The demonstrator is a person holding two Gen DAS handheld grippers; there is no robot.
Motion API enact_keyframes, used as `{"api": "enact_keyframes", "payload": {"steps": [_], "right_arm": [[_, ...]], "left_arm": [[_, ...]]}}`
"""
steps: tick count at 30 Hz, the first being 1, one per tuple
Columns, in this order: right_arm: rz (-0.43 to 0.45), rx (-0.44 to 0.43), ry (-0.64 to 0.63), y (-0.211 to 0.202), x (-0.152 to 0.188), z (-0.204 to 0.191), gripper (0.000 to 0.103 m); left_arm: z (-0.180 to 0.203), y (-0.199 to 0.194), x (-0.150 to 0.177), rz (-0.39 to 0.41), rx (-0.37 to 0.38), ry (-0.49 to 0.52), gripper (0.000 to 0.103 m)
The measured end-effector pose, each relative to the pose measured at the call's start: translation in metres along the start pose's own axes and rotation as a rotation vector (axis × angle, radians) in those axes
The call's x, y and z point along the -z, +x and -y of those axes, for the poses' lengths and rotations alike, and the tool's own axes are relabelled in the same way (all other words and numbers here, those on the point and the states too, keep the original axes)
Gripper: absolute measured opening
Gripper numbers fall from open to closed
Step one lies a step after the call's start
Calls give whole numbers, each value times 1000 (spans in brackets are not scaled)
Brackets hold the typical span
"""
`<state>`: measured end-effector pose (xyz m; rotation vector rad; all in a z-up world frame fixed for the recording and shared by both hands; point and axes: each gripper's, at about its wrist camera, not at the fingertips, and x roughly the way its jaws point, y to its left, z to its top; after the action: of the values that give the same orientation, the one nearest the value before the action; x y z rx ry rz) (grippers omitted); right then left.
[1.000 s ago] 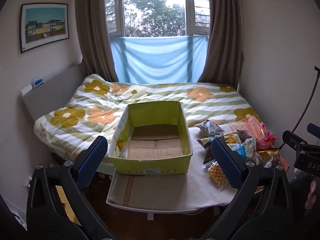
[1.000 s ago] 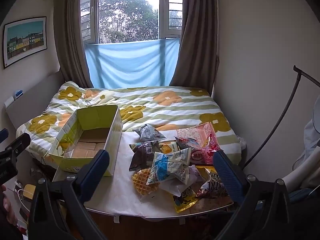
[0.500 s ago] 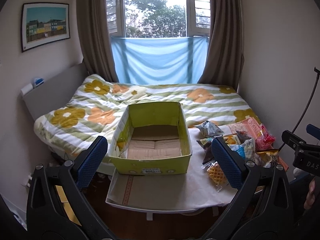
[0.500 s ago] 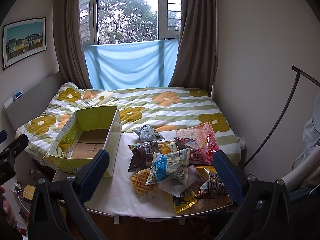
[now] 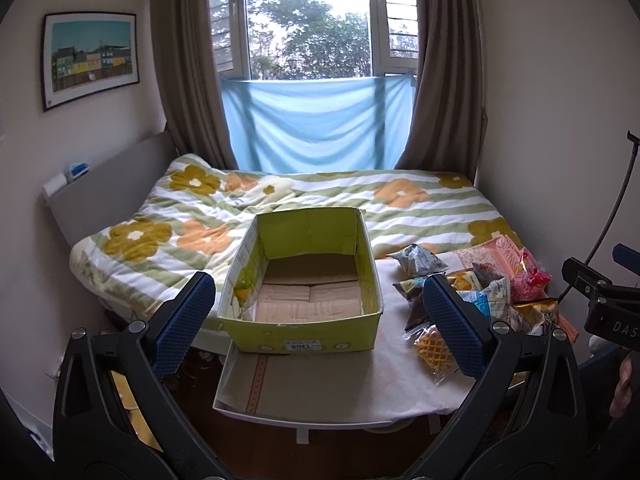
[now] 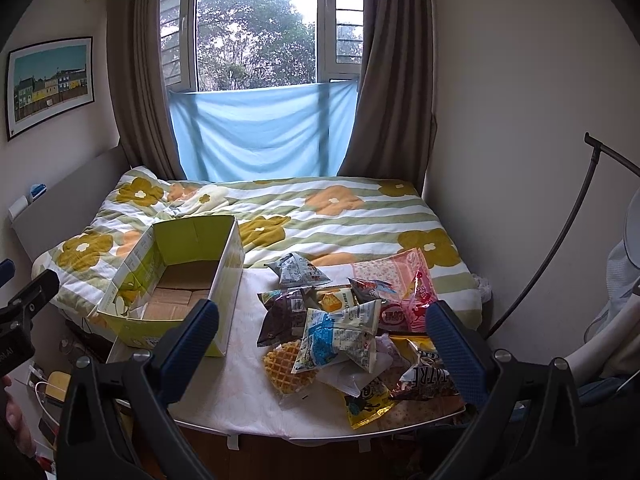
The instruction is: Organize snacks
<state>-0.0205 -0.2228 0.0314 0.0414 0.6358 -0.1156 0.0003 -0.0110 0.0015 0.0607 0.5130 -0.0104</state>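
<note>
A yellow-green cardboard box (image 5: 304, 322) stands open and empty on the left of a white table (image 5: 320, 376); the right wrist view shows the box (image 6: 224, 280) too. A heap of snack packets (image 6: 344, 328) lies on the table's right side, among them a waffle (image 6: 288, 366), a blue-white packet (image 6: 336, 338) and a pink bag (image 6: 404, 288). The same heap (image 5: 476, 280) shows in the left wrist view. My left gripper (image 5: 320, 308) hangs open in front of the box, holding nothing. My right gripper (image 6: 322, 332) hangs open before the heap, also holding nothing.
A bed with a flowered quilt (image 5: 320, 204) lies just behind the table, with a headboard (image 5: 108, 192) at the left wall. A window with a blue cloth (image 6: 260, 132) and brown curtains is at the back. A black lamp stand (image 6: 568, 224) leans at the right wall.
Both views have drifted very slightly; the box, the snacks and the open jaws stand as before.
</note>
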Motion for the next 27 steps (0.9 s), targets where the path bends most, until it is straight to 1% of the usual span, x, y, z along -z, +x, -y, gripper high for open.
{"api": "enact_keyframes", "payload": {"steps": [10, 27], "right_arm": [[-1, 3, -1, 1, 0, 3, 103], [-5, 2, 0, 1, 1, 4, 103]], "left_arm": [[1, 1, 2, -4, 10, 6, 103], [1, 2, 5, -17, 2, 1, 103]]}}
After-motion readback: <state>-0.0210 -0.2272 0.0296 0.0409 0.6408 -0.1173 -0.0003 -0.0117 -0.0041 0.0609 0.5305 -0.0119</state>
